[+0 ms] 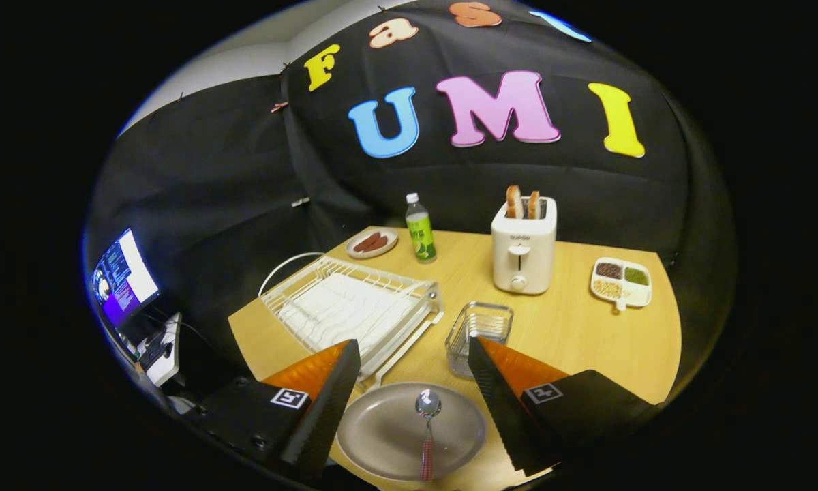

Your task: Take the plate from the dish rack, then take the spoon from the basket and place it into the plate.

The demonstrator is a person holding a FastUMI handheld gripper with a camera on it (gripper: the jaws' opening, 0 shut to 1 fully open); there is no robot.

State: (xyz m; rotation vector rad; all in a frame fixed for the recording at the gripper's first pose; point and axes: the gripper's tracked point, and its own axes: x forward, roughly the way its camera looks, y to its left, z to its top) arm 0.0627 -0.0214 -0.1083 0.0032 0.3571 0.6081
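Grey and matte, the plate [409, 431] lies flat on the wooden table [586, 334], near its front edge, just in front of the dish rack [354, 308]. Across the plate rests the spoon [427, 434]: its shiny round bowl points toward the rack, and its red-and-white patterned handle runs back toward the plate's near rim.

Above the plate hangs the gripper [412, 402], tilted down toward the table. Its two dark fingers [327, 402] are spread wide, one over either side of the plate, and touch neither the plate nor the spoon, which sits in the gap between them. Each finger has an orange upper face and a black-and-white square marker on the body behind it.

The white wire rack stands just beyond the left finger, with no dishes in it. The clear basket [478, 334] sits just beyond the right finger. Farther back are a white toaster [523, 252] with two slices of bread, a green bottle [420, 232], a small saucer [372, 243] with something brown on it, and a divided dish [620, 281] of grains.
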